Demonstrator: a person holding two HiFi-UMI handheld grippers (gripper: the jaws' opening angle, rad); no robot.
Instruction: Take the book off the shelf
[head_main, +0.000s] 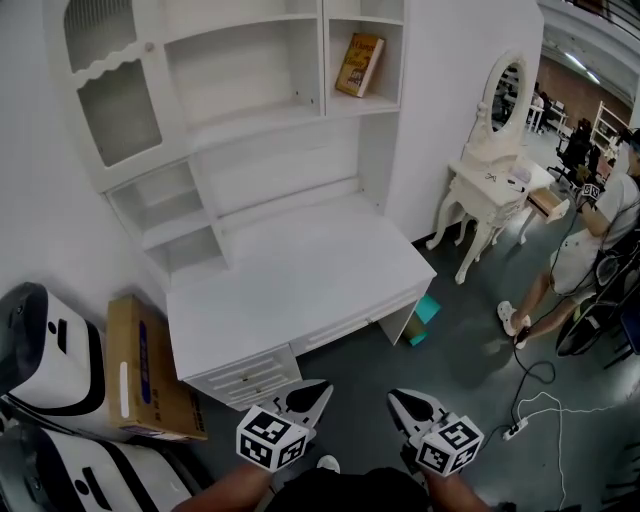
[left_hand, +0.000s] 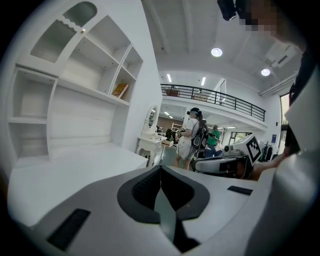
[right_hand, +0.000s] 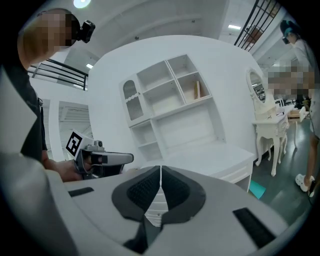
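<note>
Yellow book (head_main: 360, 64) leans in the top right compartment of the shelf (head_main: 262, 112), well ahead of the closed, empty left gripper (head_main: 318, 390) and the nearer, closed, empty right gripper (head_main: 398, 400).

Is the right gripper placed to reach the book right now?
Probably not yet: the right gripper is shut and short of the desk, while the book leans in the top right compartment beyond it. Nothing blocks that compartment's front.
</note>
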